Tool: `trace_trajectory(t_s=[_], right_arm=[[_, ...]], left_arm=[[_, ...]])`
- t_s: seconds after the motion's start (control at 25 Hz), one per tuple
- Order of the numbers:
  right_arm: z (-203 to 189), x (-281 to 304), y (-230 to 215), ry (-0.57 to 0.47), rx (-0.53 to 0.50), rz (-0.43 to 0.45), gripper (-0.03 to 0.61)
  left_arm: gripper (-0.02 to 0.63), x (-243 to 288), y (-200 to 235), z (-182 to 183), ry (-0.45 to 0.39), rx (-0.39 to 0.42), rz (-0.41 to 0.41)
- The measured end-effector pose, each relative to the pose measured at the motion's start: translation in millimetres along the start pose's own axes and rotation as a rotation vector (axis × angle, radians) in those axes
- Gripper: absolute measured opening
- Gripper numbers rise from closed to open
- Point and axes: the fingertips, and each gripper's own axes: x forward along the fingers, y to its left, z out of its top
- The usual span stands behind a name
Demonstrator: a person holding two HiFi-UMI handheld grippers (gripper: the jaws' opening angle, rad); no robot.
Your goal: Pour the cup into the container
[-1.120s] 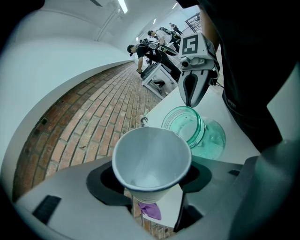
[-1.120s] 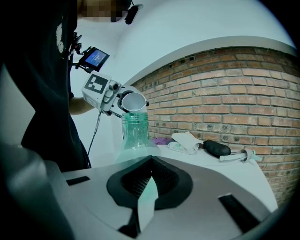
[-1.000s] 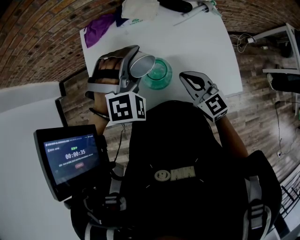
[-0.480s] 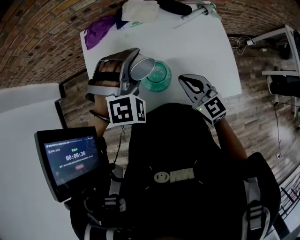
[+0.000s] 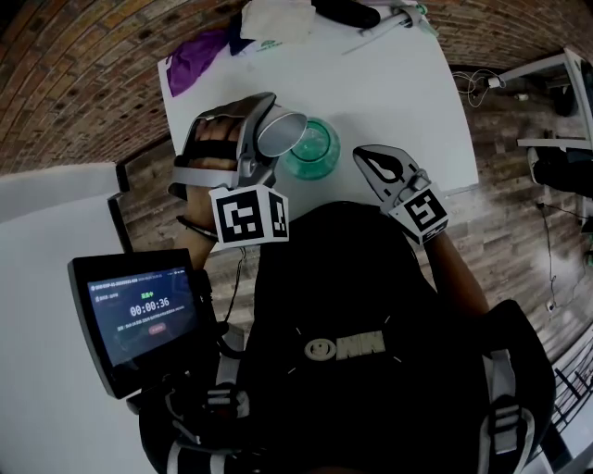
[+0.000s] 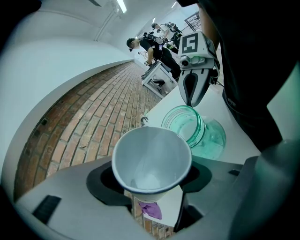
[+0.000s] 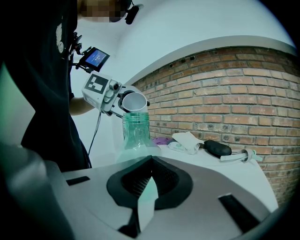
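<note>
White paper cup (image 5: 281, 130) sits clamped between the jaws of the left hand-held gripper (image 5: 264, 130), which press on its sides near the base. The cup is tipped onto its side. Its open mouth points away from that hand-held gripper's tips, towards the jar (image 5: 310, 148). In the left gripper view the cup (image 6: 152, 159) fills the gap between the jaws, and a pale patch shows at its bottom; what that is cannot be told. The green see-through jar (image 6: 187, 124) stands upright on the worktop (image 5: 389, 83), just past the cup's rim. Seen from the right gripper view, the cup (image 7: 134, 101) lies directly above the jar's (image 7: 136, 129) open mouth; whether rim touches rim cannot be told.

The right hand-held gripper (image 5: 371, 159) has its jaws together with nothing between them. It is held over the near edge of the worktop with its tips towards the jar, near it but apart. From its own view (image 7: 151, 161) the jar stands ahead and to the left.

Beyond both hand-held grippers, at the far end of the worktop, lie a purple cloth (image 5: 195, 56) and a white cloth (image 5: 278, 18). Behind the left hand-held gripper, by the person's body, is a screen (image 5: 139, 310) showing a timer.

Compared with a second ago, the cup has the same tilt over the jar, and both hand-held grippers have the same places and jaw states. Only the timer has counted on.
</note>
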Motion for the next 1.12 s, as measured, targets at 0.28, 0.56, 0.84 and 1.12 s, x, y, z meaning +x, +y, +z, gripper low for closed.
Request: trace_trajectory(t_s=[0.28,0.56,0.84,1.12], right_arm=[[0.3,0.1,0.1,0.006,0.001,0.002,0.003],[0.6,0.3,0.1,0.004,0.004,0.001,0.005],[0.7,-0.2,-0.3,0.004,0.002,0.000,0.005],[0.7,-0.3,-0.4,0.004,0.003,-0.002,0.005]], left_arm=[[0.302,-0.3,0.7,0.5,0.002,0.000,-0.002],[0.302,-0.1,0.3,-0.6,0.005,0.000,-0.002],[0.302,0.4,0.3,-1.3,0.012,-0.006,-0.008],[0.302,0.9,0.6,-1.1,0.016,0.009,0.001]])
